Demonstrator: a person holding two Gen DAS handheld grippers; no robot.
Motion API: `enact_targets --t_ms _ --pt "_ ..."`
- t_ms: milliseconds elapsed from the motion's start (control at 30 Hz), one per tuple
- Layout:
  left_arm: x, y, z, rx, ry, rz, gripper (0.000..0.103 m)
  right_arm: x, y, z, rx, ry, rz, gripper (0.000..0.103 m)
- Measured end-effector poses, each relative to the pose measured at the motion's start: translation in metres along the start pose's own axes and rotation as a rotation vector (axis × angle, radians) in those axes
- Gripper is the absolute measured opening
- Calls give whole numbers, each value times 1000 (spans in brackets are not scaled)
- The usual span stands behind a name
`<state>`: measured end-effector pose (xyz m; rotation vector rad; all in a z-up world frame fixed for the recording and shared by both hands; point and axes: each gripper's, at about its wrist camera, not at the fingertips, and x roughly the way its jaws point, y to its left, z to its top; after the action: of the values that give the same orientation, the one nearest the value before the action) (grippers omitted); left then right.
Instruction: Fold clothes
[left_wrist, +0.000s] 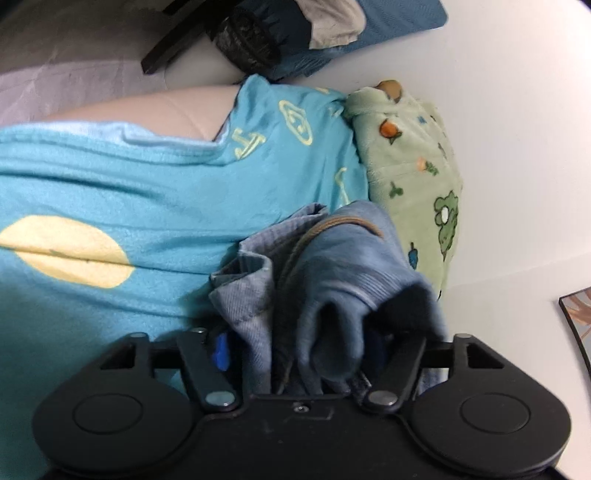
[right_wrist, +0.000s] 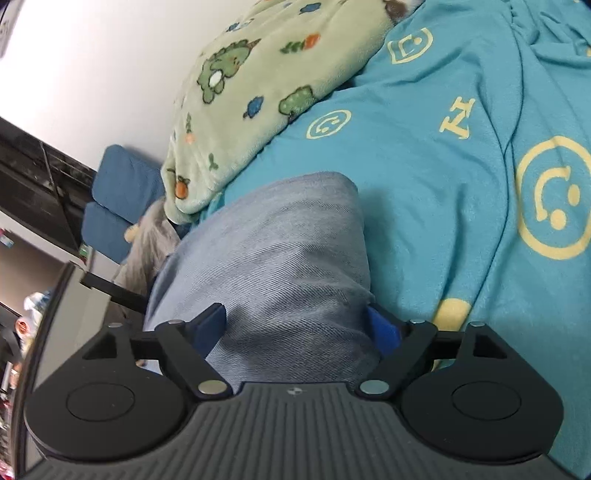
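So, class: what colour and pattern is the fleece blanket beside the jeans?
Pale green fleece blanket printed with small trees and orange fruit, clearest in the right wrist view.

A turquoise sheet (left_wrist: 155, 192) with yellow smiley prints covered the bed, a green cartoon-print blanket (left_wrist: 413, 155) bunched beside the white wall (left_wrist: 517, 110).

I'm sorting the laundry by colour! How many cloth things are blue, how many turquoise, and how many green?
Blue denim garment: 1
Turquoise sheet with yellow smiley prints: 1
Green fleece blanket with animal prints: 1
Dark blue cushions: 2
Total: 5
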<state>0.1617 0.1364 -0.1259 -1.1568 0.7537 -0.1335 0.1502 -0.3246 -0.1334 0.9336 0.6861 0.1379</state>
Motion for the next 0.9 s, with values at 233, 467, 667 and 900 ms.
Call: enact_targets --t_ms 233,467,667,900 --pt "-10 -13 -3 83 -29 -5 25 -7 9 2 -28 -40 4 27" --pt "-29 -38 -3 99 -46 -95 19 -36 53 16 -86 -153 63 13" --pt "-45 -86 -22 148 -45 -202 19 -89 83 49 -167 -228 117 13" --pt "-18 -155 -87 208 0 -294 19 -168 60 97 -154 -346 116 13"
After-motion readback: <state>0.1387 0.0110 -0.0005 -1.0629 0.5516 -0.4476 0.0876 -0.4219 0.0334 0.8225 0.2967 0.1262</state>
